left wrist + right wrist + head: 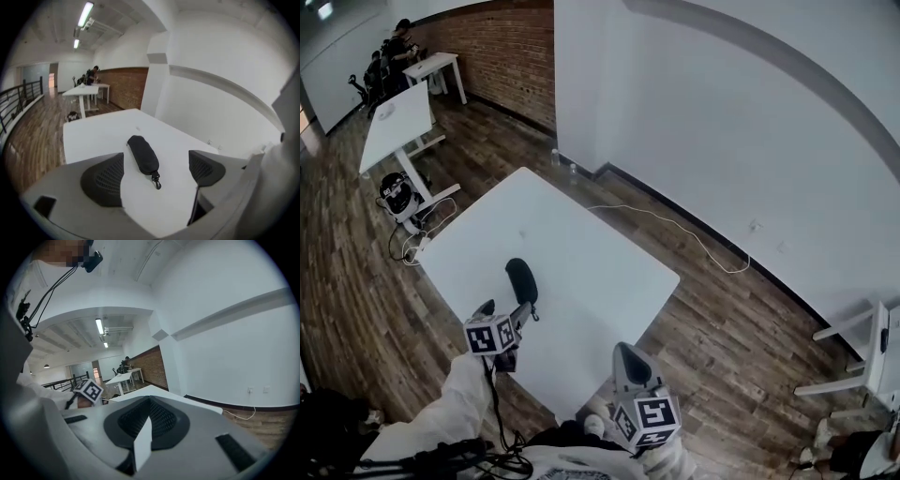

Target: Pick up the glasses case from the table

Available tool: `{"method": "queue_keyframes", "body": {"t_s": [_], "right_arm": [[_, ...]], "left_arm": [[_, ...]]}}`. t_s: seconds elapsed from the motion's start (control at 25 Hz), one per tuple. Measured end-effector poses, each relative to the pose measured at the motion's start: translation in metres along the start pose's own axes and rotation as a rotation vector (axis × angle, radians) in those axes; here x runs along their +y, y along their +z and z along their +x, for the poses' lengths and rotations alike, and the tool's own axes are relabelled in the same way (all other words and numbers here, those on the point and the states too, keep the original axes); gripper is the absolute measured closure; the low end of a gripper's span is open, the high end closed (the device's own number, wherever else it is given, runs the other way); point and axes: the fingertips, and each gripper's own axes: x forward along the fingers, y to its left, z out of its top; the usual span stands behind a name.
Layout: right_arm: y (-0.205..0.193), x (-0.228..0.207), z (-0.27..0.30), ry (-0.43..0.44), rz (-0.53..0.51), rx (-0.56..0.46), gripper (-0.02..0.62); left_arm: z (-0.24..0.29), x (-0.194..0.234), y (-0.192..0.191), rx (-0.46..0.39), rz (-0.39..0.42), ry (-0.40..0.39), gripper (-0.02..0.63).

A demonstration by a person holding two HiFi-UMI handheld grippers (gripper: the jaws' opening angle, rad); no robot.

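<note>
The glasses case (522,279), a long black soft pouch with a small clip at its near end, lies on the white table (600,272). In the left gripper view the glasses case (143,153) rests on the tabletop just ahead of the two dark pads (103,180), roughly centred between them and untouched. My left gripper (508,309) (154,173) is open and sits just short of the case's near end. My right gripper (625,354) (149,420) hangs over the table's near edge, shut with nothing in it.
More white tables (394,117) stand at the far left, with a person beside them. A black object (397,195) and cables lie on the wood floor left of the table. A white cable (675,225) runs along the wall. White furniture (862,366) stands at the right.
</note>
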Motion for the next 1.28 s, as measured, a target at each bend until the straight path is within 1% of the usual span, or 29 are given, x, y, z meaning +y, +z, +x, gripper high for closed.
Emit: {"method": "queue_keyframes", "body": {"t_s": [0.08, 0.12, 0.24, 0.32, 0.44, 0.56, 0.64, 0.68, 0.72, 0.84, 0.88, 0.96, 1.04, 1.12, 1.2, 1.28], "right_arm": [[0.0, -0.006, -0.002, -0.031, -0.012, 0.017, 0.606], [0.0, -0.011, -0.003, -0.049, -0.015, 0.025, 0.606], [-0.003, -0.028, -0.011, -0.112, -0.021, 0.051, 0.606], [-0.006, -0.038, -0.019, -0.157, -0.028, 0.07, 0.606], [-0.005, -0.055, -0.031, -0.213, -0.034, 0.091, 0.606], [-0.002, -0.072, -0.042, -0.256, -0.024, 0.092, 0.606], [-0.004, -0.078, -0.046, -0.272, -0.016, 0.096, 0.606], [-0.005, -0.079, -0.046, -0.275, -0.014, 0.096, 0.606], [-0.005, -0.079, -0.044, -0.272, -0.012, 0.095, 0.606], [-0.003, -0.074, -0.036, -0.248, -0.009, 0.081, 0.606], [-0.003, -0.072, -0.033, -0.236, -0.006, 0.076, 0.606], [-0.003, -0.069, -0.026, -0.209, 0.001, 0.069, 0.606], [-0.002, -0.066, -0.022, -0.185, 0.009, 0.062, 0.606], [-0.001, -0.061, -0.018, -0.159, 0.016, 0.049, 0.606], [-0.001, -0.057, -0.013, -0.125, 0.016, 0.038, 0.606], [-0.002, -0.053, -0.007, -0.087, 0.014, 0.03, 0.606]], "left_arm": [[0.038, 0.016, -0.005, 0.083, -0.112, 0.028, 0.158], [0.057, 0.025, -0.006, 0.113, -0.138, 0.052, 0.158], [0.104, 0.046, -0.006, 0.178, -0.129, 0.129, 0.158], [0.126, 0.057, -0.01, 0.217, -0.137, 0.147, 0.158], [0.147, 0.066, -0.02, 0.258, -0.204, 0.16, 0.158], [0.164, 0.062, -0.021, 0.252, -0.262, 0.167, 0.156], [0.168, 0.058, -0.021, 0.241, -0.258, 0.163, 0.159], [0.168, 0.056, -0.021, 0.24, -0.249, 0.154, 0.205], [0.167, 0.055, -0.022, 0.243, -0.236, 0.145, 0.215], [0.158, 0.052, -0.021, 0.256, -0.171, 0.126, 0.238], [0.152, 0.048, -0.018, 0.248, -0.156, 0.108, 0.241], [0.136, 0.037, -0.005, 0.214, -0.142, 0.047, 0.245], [0.108, 0.02, 0.017, 0.149, -0.114, -0.022, 0.252], [0.069, 0.003, 0.045, 0.055, -0.051, -0.066, 0.258], [0.024, -0.011, 0.07, -0.055, 0.007, -0.074, 0.261], [-0.023, -0.027, 0.09, -0.16, 0.037, -0.084, 0.264]]}}
